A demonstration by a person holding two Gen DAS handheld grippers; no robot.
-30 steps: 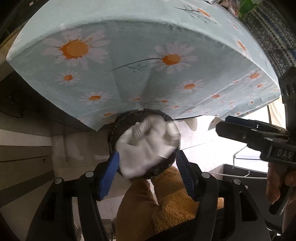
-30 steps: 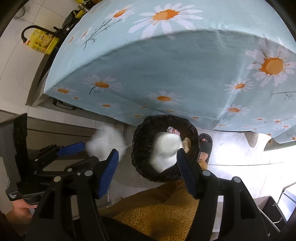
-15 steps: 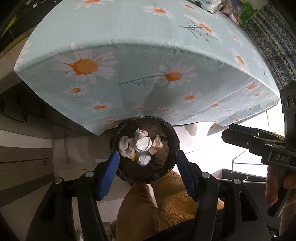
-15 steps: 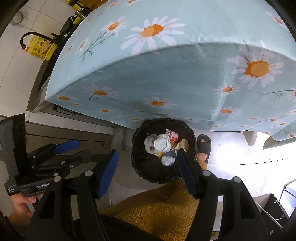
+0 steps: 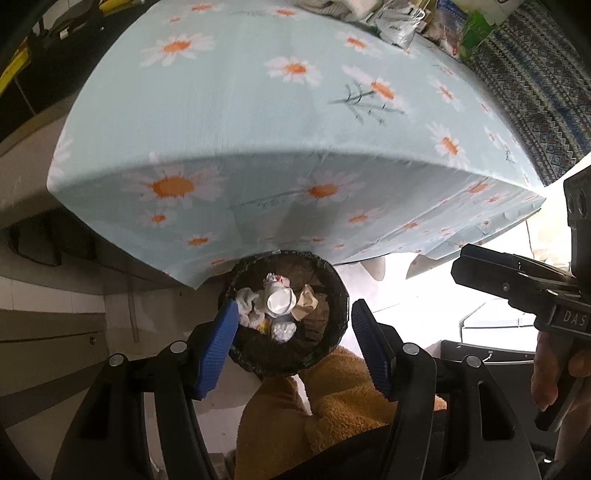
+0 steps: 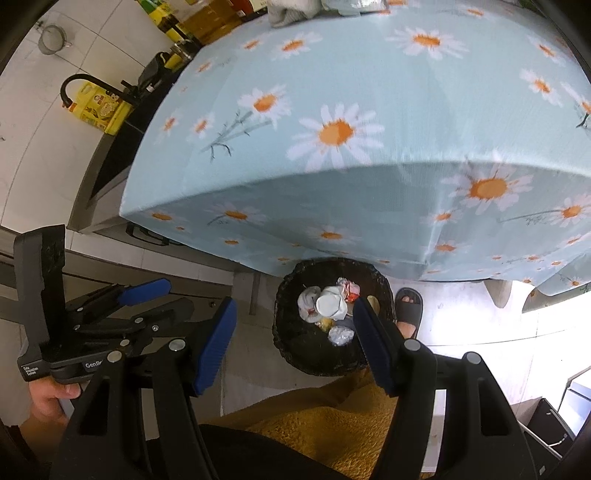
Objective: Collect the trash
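A dark woven trash basket (image 5: pixel 332 295) stands on the floor by the table's near edge; it also shows in the right wrist view (image 6: pixel 288 332). Crumpled white tissues and wrappers (image 5: pixel 279 302) lie inside it, seen in the right wrist view too (image 6: pixel 330 304). My left gripper (image 5: pixel 291 345) is open and empty, well above the basket. My right gripper (image 6: pixel 293 345) is open and empty, above the basket's left side. Each gripper shows in the other's view: the right one (image 5: pixel 517 284) and the left one (image 6: pixel 122 306).
A table with a light blue daisy tablecloth (image 5: pixel 258 129) fills the upper half of both views (image 6: pixel 369 147). Packets and bags (image 5: pixel 402 22) lie at its far edge. A yellow oil jug (image 6: pixel 99 107) stands on the counter at left. A sandalled foot (image 6: pixel 408 308) is beside the basket.
One second ago white tissue was dropping from both grippers into the basket. It now lies in the basket, and both grippers have risen, showing more of the tabletop.
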